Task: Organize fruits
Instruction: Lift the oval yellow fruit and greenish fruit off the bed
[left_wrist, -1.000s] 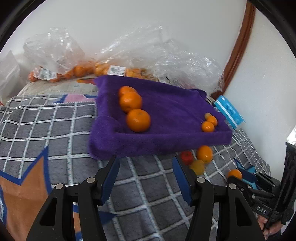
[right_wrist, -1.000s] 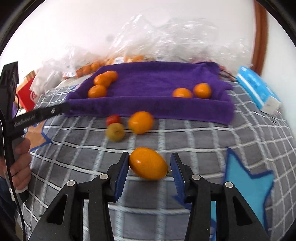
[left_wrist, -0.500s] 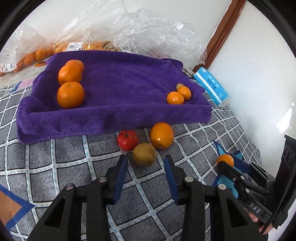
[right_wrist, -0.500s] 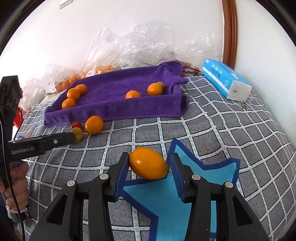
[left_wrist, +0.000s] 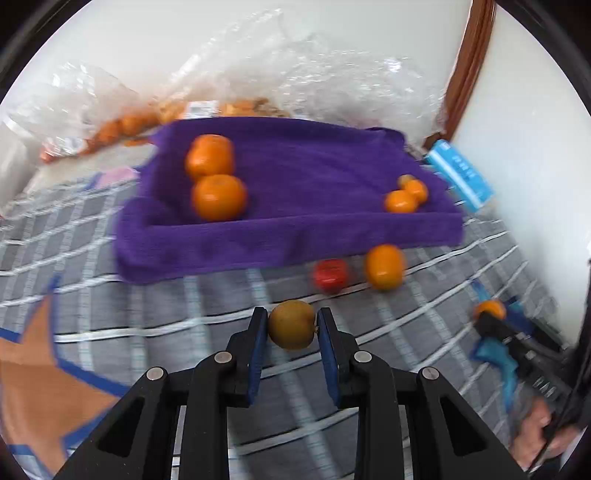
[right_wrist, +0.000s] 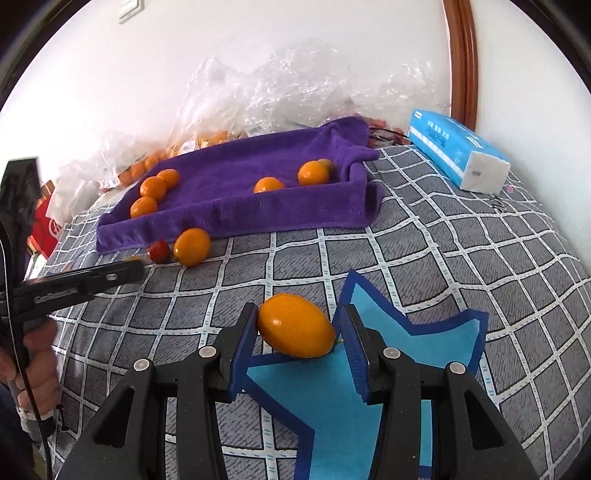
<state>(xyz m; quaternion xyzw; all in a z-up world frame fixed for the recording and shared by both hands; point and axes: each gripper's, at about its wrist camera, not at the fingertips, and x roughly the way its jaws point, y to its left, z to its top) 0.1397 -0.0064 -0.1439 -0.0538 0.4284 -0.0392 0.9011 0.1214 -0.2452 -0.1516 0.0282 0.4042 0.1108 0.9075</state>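
My left gripper (left_wrist: 291, 316) has its jaws closing, and both blue pads press on a small yellow-green fruit (left_wrist: 291, 325) just above the checked blanket. Beyond it lie a red fruit (left_wrist: 330, 275) and an orange one (left_wrist: 384, 266), in front of the purple towel tray (left_wrist: 288, 236). In the tray, large oranges (left_wrist: 218, 197) sit at the left and small ones (left_wrist: 400, 202) at the right. My right gripper (right_wrist: 299, 312) is shut on an oval orange fruit (right_wrist: 295, 326) over a blue star patch. The tray (right_wrist: 240, 210) lies ahead to its left.
Clear plastic bags (left_wrist: 221, 107) holding more oranges lie behind the tray against the white wall. A blue tissue pack (right_wrist: 458, 151) rests at the far right near a wooden door frame. A person's hand (right_wrist: 37, 369) grips the left tool's handle.
My left gripper moved up to the yellow-green fruit and closed around it. My right gripper carried its orange fruit away from the tray to above the blue star, then held still.
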